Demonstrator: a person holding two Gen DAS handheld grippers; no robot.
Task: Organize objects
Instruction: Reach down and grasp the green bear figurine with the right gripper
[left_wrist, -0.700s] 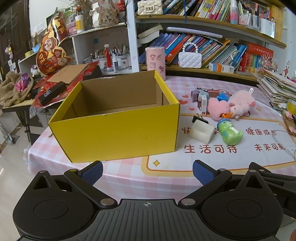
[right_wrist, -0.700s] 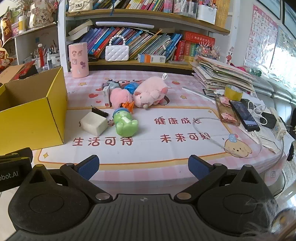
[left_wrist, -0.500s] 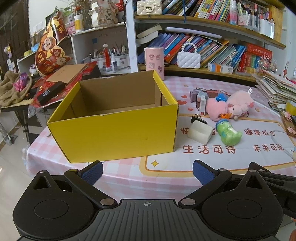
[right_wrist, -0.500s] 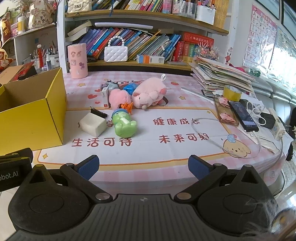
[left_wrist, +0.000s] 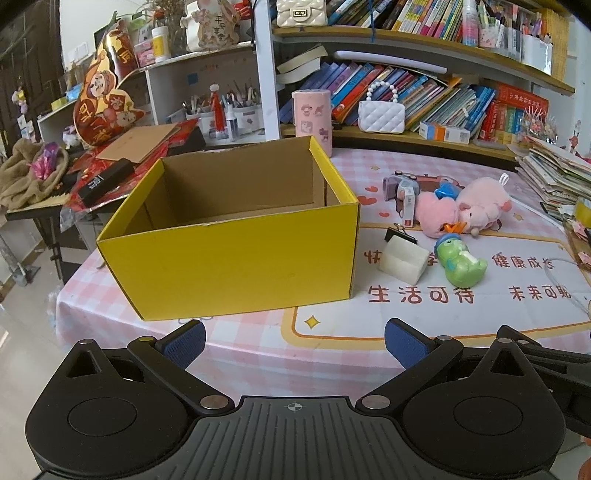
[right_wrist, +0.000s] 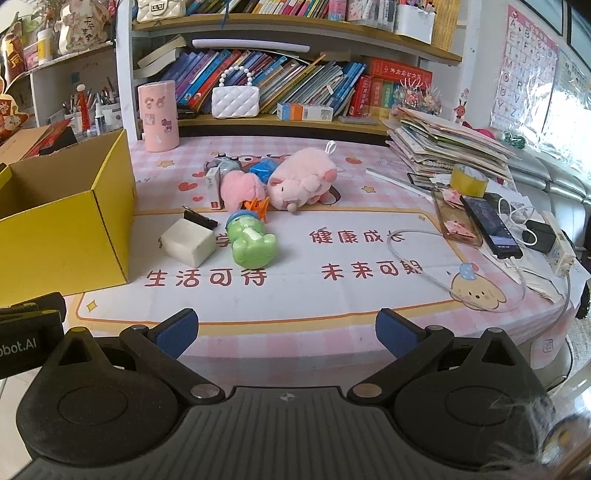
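Note:
An open, empty yellow cardboard box stands on the left of the table; its corner shows in the right wrist view. To its right lie a white block, a green dinosaur toy, a black binder clip, two pink plush toys, a blue toy and a small white carton. My left gripper is open and empty, near the table's front edge before the box. My right gripper is open and empty, in front of the toys.
A pink cylinder and white handbag stand at the back by bookshelves. A paper stack, yellow tape roll, phones and a cable lie at the right. Clutter fills a side table left of the box.
Both grippers have drifted slightly; the views shifted a little. The jaws stay open and no object has moved.

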